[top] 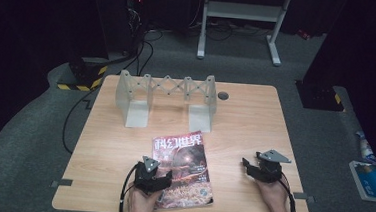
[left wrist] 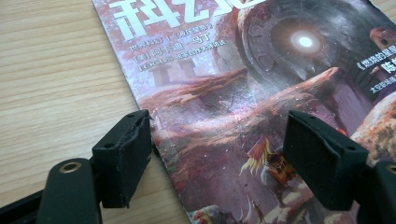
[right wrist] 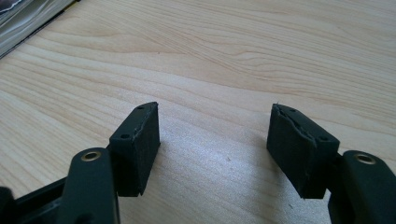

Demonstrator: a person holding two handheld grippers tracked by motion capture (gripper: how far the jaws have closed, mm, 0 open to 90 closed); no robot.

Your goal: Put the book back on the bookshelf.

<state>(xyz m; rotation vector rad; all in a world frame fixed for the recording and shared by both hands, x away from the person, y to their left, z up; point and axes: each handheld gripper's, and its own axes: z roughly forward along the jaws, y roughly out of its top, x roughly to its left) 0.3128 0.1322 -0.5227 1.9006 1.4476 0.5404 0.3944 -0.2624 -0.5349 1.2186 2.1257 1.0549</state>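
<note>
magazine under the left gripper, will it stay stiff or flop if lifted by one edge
The magazine looks thin and lies flat on the table, so it would probably sag if lifted by one edge. Its cover looks glossy, so the left gripper, jaws open across its edge, may slide it rather than catch it.

Left gripper (left wrist: 217, 154) low over glossy magazine with reddish fantasy cover art and white lettering (left wrist: 252, 93), black jaws spread wide. One jaw by magazine's edge, other above cover. Magazine flat on pale wood-grain table (left wrist: 56, 79).
</note>
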